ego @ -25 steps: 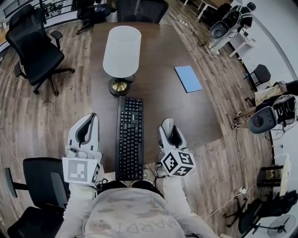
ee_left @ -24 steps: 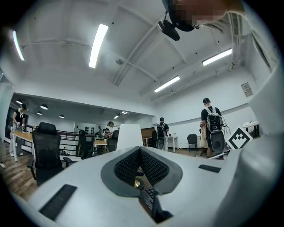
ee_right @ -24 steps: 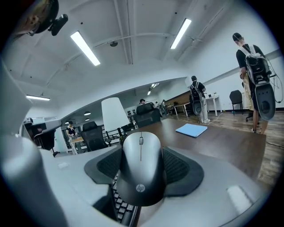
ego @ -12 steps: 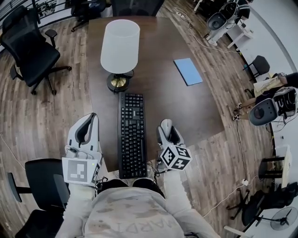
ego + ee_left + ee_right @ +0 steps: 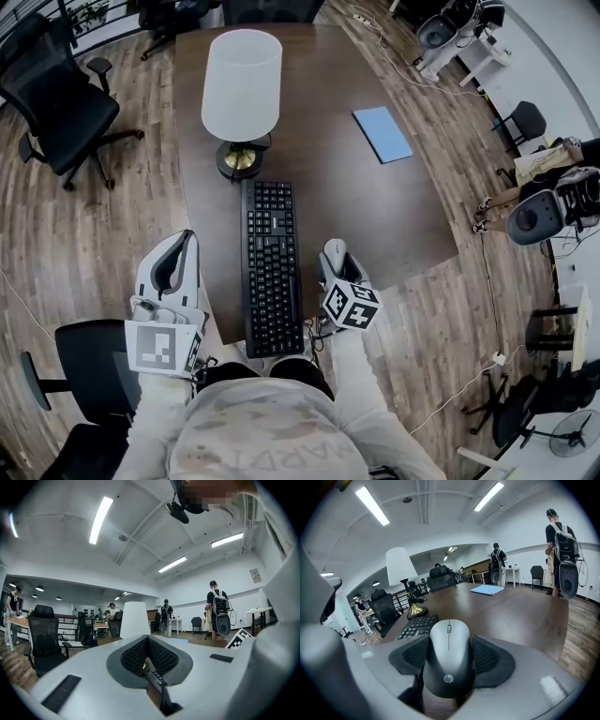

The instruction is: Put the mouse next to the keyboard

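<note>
Left hand-held gripper closed — right clamps mouse.

Matt plastics over a polished wooden top.
The smooth grey plastic mouse looked matt with a shiny logo; the black pads of the right gripper were ribbed, its shell smooth pale plastic. The dark brown wooden table shone; the long black plastic keyboard was matt; the lamp's round brass-coloured metal base gleamed.

Dark table, lamp, keyboard, blue pad
</note>
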Motion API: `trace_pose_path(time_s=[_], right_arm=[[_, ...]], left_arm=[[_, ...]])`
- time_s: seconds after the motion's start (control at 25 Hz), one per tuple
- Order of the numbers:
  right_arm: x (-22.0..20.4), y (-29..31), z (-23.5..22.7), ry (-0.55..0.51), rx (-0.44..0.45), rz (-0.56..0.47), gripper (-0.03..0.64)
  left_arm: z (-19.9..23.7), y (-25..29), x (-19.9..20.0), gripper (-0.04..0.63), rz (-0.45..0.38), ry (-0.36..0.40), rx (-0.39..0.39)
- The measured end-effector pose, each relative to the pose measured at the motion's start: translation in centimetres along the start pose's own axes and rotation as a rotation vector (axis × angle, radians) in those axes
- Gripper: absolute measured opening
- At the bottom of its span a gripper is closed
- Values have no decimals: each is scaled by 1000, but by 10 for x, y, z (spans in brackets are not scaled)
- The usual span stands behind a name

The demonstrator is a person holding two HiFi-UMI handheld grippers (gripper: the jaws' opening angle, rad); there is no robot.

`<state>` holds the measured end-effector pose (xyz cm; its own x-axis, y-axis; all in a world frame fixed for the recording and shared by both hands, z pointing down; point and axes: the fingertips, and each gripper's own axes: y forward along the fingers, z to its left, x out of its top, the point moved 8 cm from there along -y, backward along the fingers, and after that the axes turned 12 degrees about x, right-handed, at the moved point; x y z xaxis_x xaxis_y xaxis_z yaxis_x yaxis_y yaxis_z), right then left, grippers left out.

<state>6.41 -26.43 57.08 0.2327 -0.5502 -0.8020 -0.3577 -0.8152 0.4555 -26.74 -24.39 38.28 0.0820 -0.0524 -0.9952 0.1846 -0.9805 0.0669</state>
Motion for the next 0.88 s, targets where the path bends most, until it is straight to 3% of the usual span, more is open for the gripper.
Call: trace_pose_path(time_s=[0.88], right_arm=[[-27,37,-17,-46,-142,206,299]], left_arm=[[16,-3,-16,6,38,2,15]])
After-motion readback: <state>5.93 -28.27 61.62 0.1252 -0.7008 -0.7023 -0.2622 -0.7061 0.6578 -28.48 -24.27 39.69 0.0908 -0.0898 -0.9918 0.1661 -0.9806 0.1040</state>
